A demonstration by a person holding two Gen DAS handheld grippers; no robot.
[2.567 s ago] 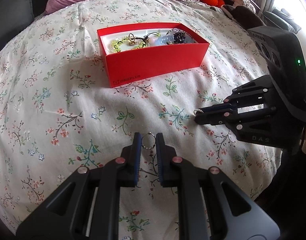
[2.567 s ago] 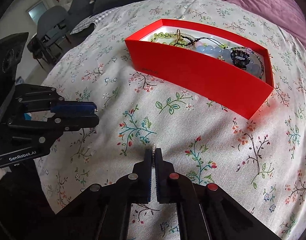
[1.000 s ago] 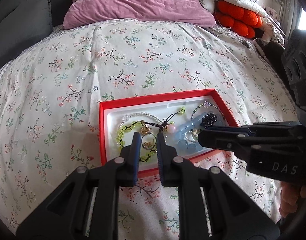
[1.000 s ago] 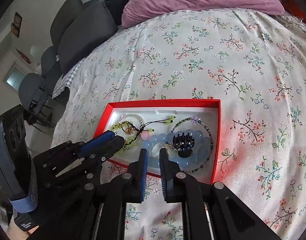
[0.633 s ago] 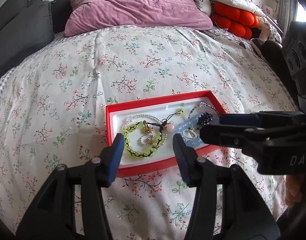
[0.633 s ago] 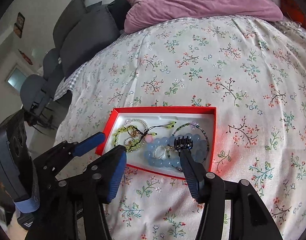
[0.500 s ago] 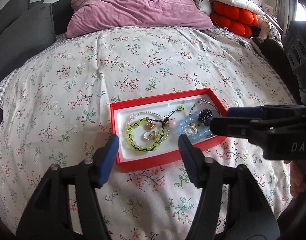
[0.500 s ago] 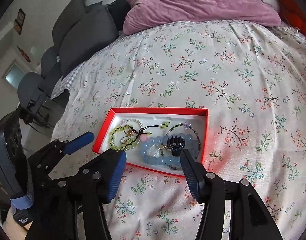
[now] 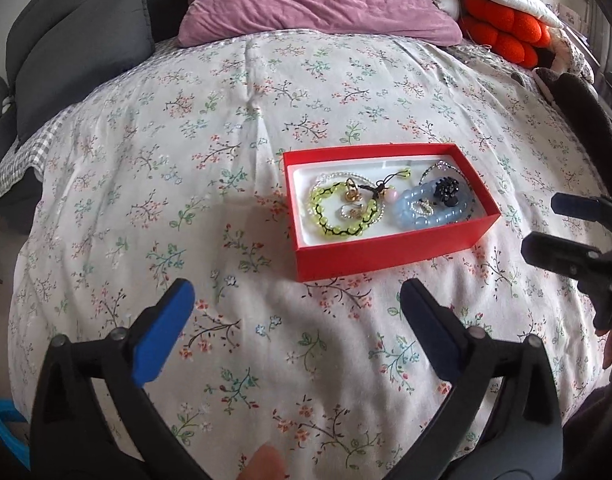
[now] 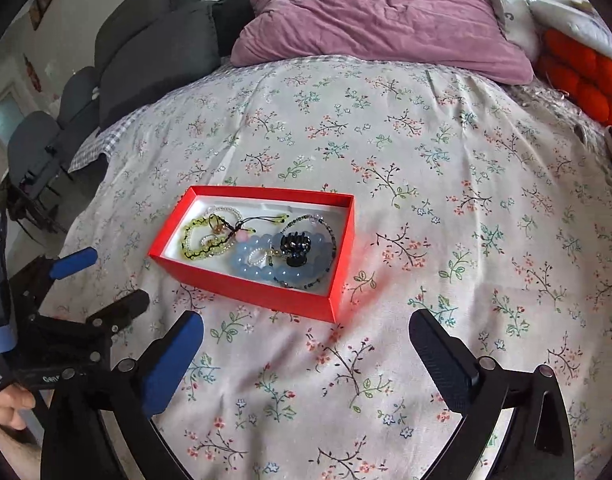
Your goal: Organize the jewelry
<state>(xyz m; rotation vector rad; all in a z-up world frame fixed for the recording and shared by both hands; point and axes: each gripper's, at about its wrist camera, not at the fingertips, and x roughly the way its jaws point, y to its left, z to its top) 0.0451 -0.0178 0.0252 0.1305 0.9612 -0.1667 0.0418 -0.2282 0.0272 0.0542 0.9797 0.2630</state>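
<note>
Open red box (image 9: 390, 249) on bedspread, beaded bracelets (image 9: 434, 211) inside.

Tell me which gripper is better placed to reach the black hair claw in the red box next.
Right. The black hair claw lies at the box's right end, nearer the right gripper; both grippers are opening, with nothing between the fingers.

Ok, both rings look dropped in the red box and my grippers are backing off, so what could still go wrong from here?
The pieces are piled together: the green bead bracelet, its black cord and the small rings overlap, so they may tangle. The black hair claw sits on the blue bead bracelet and could snag it. The red box rests open on a soft floral duvet, so a nudge from either opening gripper could tip it.
</note>
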